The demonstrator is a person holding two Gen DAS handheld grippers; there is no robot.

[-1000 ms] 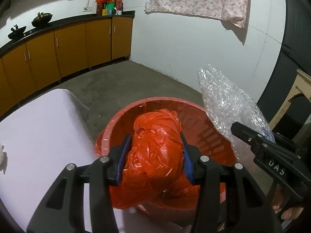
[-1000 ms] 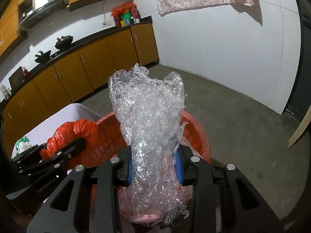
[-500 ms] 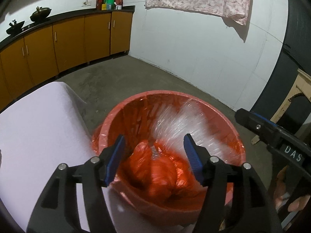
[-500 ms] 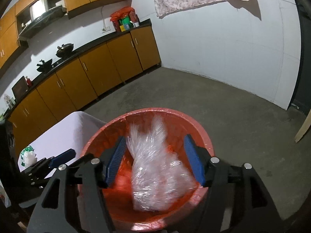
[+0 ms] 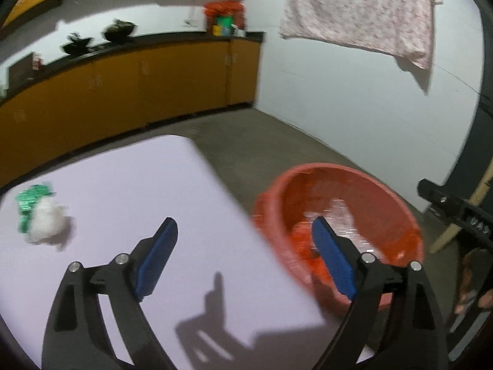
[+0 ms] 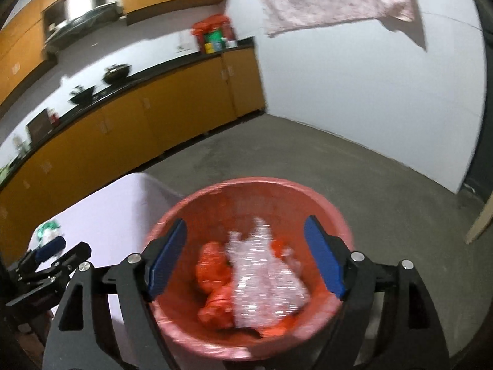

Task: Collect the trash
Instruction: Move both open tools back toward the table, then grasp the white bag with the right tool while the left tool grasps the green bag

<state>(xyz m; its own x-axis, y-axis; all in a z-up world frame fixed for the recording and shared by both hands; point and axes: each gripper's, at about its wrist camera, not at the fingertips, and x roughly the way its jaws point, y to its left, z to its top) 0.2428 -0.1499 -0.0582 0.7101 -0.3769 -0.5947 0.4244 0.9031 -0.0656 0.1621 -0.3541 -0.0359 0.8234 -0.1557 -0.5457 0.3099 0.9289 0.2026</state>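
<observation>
Now both grippers, left (image 5: 245, 257) and right (image 6: 245, 257), have fingers apart; wrap (image 6: 265, 274) lies in the bin (image 6: 277, 185) at lower centre.

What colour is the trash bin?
The bin is orange-red, clearest in the right wrist view.

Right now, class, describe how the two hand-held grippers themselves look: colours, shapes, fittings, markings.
The left hand-held gripper and the right hand-held gripper match: black angular frames with triangular cut-outs, silver round bolt heads at the joints, and flat blue pads lining the two fingers. Seen from the left wrist, the right one's black side carries white lettering, too blurred to read. No cables show.
</observation>
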